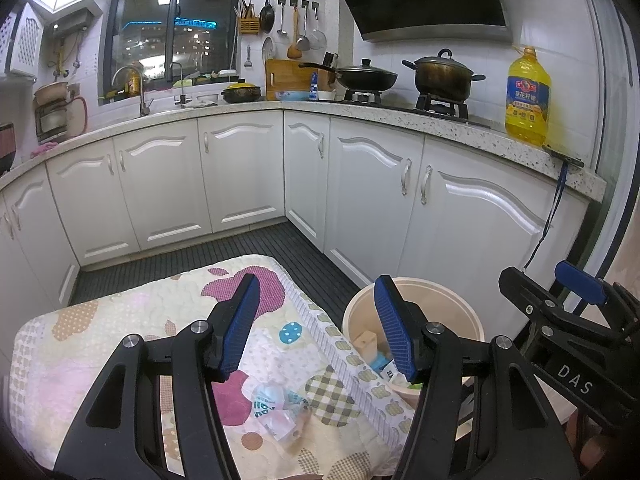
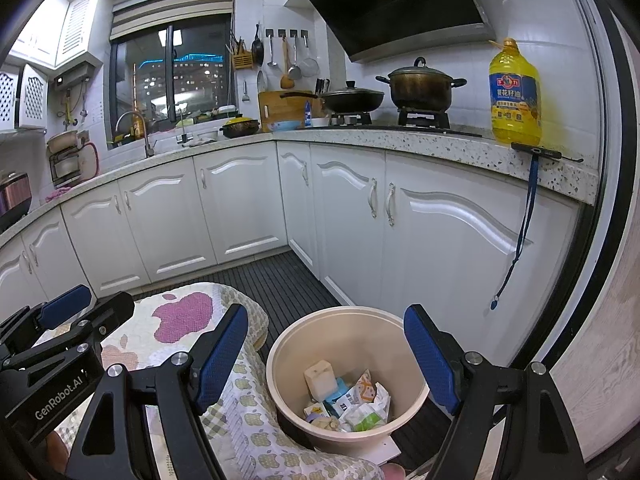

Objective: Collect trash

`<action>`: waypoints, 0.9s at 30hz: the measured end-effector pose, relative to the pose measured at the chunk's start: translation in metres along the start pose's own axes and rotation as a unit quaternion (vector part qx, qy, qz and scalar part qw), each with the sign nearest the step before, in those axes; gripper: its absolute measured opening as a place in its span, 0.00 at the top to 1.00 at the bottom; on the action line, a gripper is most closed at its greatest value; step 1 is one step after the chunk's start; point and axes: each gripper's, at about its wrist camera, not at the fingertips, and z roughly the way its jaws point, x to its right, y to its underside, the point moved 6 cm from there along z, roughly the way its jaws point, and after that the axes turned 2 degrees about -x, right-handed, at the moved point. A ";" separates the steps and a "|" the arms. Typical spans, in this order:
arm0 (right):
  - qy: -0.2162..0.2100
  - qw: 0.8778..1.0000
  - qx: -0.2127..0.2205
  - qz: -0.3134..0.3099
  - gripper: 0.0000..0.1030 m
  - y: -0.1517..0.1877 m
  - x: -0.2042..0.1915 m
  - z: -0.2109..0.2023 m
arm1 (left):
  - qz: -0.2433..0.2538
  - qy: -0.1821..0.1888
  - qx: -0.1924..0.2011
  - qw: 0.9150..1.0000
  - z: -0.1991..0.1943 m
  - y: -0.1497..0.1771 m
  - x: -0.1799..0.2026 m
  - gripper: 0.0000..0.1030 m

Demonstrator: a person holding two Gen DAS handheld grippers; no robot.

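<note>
Black gripper arms fill the foreground of both wrist views: the left gripper stands with its blue pads apart and nothing between them, hovering over a quilt-covered surface printed with apple shapes. Just under it lies a crumpled clear plastic wrapper with green lettering too creased to read. The right gripper is spread wider, also empty, poised above a beige trash bin that stands on the dark slatted floor just beside the quilt's edge. Inside the bin sit a pale carton, a blue-and-white packet and crumpled green-and-white wrappers; their print is too small to make out. White letters "DAS" show on the right gripper's body in the left view, and "GenRobot.AI" on the left gripper's body in the right view. On the speckled counter stands a large yellow oil bottle with a blue label bearing Chinese characters. A phone lies beside it at the counter's edge, its blue lanyard hanging down.
</note>
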 end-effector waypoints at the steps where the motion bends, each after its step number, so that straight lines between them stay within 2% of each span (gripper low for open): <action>1: 0.000 1.000 0.000 0.000 0.24 0.000 0.000 0.000 | 0.001 0.000 0.000 1.000 0.000 0.000 0.000 0.44; 27: 0.004 1.000 -0.006 0.004 0.24 0.003 0.006 0.002 | 0.009 0.006 -0.006 1.000 0.001 0.001 0.005 0.44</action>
